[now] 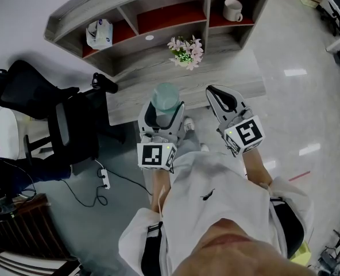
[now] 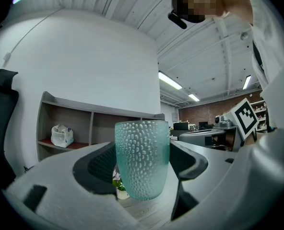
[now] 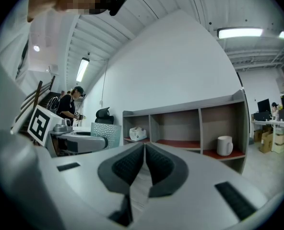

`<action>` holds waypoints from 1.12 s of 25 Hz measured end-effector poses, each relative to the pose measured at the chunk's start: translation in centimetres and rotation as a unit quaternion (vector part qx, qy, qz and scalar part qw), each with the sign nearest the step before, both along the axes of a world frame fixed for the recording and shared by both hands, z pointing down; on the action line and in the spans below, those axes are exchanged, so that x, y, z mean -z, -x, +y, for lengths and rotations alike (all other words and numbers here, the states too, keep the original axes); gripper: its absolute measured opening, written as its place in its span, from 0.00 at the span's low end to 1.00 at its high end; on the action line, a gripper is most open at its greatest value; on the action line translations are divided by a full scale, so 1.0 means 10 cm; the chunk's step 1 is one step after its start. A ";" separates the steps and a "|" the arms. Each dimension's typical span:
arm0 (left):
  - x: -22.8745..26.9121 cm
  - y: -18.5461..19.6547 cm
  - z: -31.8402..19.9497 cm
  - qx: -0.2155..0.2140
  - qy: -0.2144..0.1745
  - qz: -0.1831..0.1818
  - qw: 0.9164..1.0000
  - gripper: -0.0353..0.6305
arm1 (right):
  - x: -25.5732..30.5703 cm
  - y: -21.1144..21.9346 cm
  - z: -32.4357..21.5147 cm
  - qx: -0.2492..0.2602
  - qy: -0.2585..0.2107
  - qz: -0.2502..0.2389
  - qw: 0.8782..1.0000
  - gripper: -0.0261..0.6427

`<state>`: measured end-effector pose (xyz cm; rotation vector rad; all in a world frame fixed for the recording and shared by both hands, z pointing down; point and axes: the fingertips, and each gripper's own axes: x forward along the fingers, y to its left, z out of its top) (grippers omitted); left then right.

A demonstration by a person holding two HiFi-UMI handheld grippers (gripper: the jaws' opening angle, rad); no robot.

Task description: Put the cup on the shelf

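Note:
A pale green dimpled glass cup (image 1: 166, 98) (image 2: 142, 158) stands upright between the jaws of my left gripper (image 1: 163, 115) (image 2: 143, 164), which is shut on it, held above the grey desk (image 1: 227, 73). The cup (image 3: 105, 134) also shows at the left of the right gripper view. My right gripper (image 1: 220, 96) (image 3: 145, 163) is shut with nothing in it, beside the left one. The grey shelf unit (image 1: 176, 7) (image 3: 199, 110) (image 2: 75, 110) with red boards stands behind the desk. Its middle compartment (image 1: 171, 17) holds nothing.
A white mug (image 1: 233, 9) (image 3: 224, 145) sits in the right shelf compartment, a white pouch (image 1: 99, 34) (image 2: 61, 135) (image 3: 137, 133) in the left one. A flower pot (image 1: 186, 53) stands on the desk. A black office chair (image 1: 49, 111) is at the left, with cables (image 1: 104, 183) on the floor.

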<state>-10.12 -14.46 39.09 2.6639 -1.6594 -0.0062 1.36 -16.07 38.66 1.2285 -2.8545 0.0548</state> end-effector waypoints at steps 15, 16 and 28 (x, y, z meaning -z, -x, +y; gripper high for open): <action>-0.05 0.14 -0.76 -0.032 0.009 -0.001 0.999 0.60 | -0.03 0.19 -0.65 -0.026 0.012 0.007 1.000 0.09; -0.05 0.16 -0.81 -0.035 0.009 -0.001 0.999 0.60 | -0.03 0.21 -0.70 -0.028 0.014 0.008 0.999 0.09; -0.09 0.29 -1.40 -0.073 0.009 0.001 0.997 0.60 | -0.05 0.39 -1.15 -0.061 0.013 0.016 0.998 0.09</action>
